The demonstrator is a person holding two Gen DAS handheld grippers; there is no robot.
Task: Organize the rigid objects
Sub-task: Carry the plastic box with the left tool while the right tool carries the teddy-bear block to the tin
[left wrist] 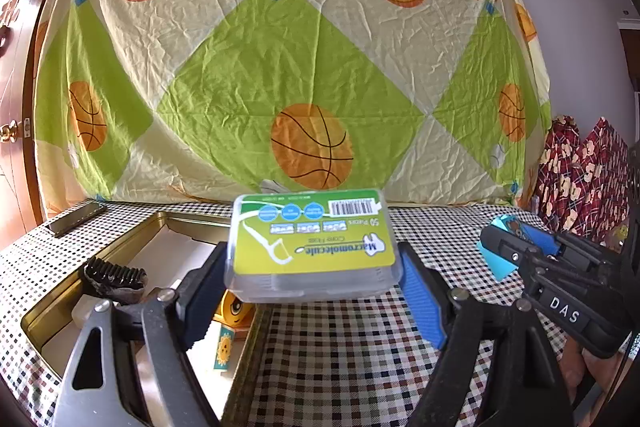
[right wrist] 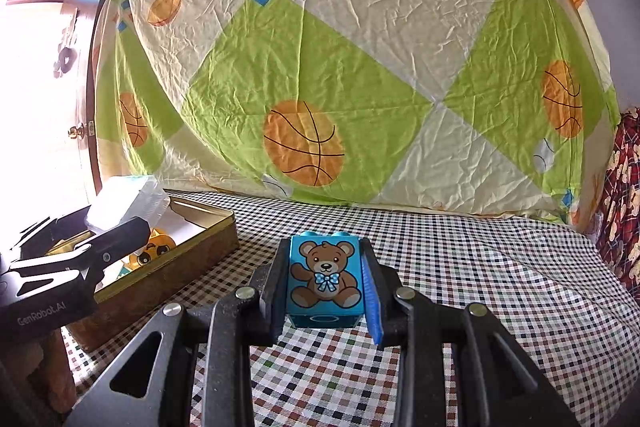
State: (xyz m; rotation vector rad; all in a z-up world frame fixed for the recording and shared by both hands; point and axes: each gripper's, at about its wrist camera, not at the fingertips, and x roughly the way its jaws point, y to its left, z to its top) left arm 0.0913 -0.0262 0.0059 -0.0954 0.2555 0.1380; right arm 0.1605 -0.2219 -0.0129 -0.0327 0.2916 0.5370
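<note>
On the surface covered with a small-checked cloth [right wrist: 460, 267], toward its left side, sits an open shallow gold-coloured metal tin [left wrist: 132, 239]. The left claw [left wrist: 312, 279] is clamped on a clear rectangular plastic floss-pick box with a green and white label [left wrist: 310, 243], its blue-padded fingers [left wrist: 424, 303] pressing the box's two short sides; the box is held in the air, label up and tilted slightly, above the tin's right edge. Inside the tin lie a black ridged hair clip [left wrist: 114, 277] at the near left, a yellow round toy with a cartoon face [left wrist: 234, 309] just under the held box, and a small block with a sun picture [left wrist: 224, 347] beside it on a pale lining.

To the right, the right claw [right wrist: 326, 283] grips a bright blue plastic building brick printed with a brown teddy bear wearing a bow [right wrist: 324, 279]. Its fingers close on the brick's left and right faces, the bear side turned up and the studs pointing away, and the brick is raised over the checked cloth, well apart from the tin. A dark flat phone [left wrist: 76, 219] lies at the far left corner of the surface. Behind everything hangs a wrinkled green and cream sheet printed with orange basketballs [left wrist: 280, 67]
</note>
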